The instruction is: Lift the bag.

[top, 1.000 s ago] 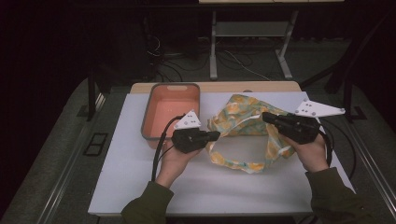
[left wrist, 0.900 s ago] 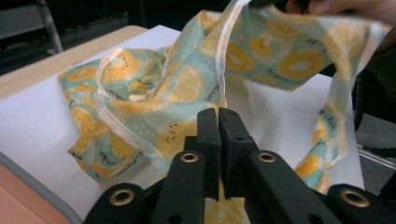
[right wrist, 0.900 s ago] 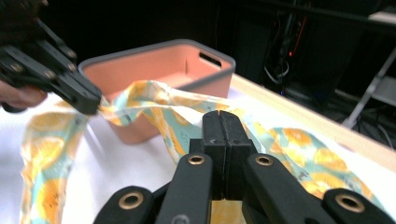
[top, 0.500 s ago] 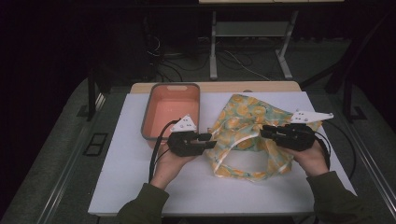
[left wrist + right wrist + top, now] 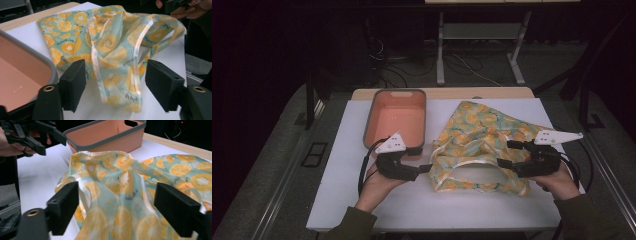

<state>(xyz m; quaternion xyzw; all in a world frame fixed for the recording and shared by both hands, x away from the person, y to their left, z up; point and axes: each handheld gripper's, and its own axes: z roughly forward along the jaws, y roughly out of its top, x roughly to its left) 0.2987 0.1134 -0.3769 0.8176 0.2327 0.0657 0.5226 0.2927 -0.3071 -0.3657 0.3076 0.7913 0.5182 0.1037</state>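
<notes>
Release step, by the look of it: cloth bag (image 5: 477,150) printed with orange slices, slumped on the white table (image 5: 342,200) right of middle, just beside the pink tub (image 5: 398,117). Nearest, left gripper (image 5: 426,168) at the bag's near-left edge, jaws just opened and standing spread, a fold with its pale trim hanging loose between the pads (image 5: 75,82) without being pressed. Right gripper (image 5: 508,154) at the bag's right side, jaws likewise just opened wide, fabric bunched between them but not pinched. Farther off, tub sitting empty at the far left, its near-right corner just beside the crumpled cloth. Probably a regrasp due next: calls for picking cleaner holds, perhaps the trimmed handles or mouth edge, closing on one layer each side, then lifting or spreading evenly so the thin fabric does not slip or twist.
</notes>
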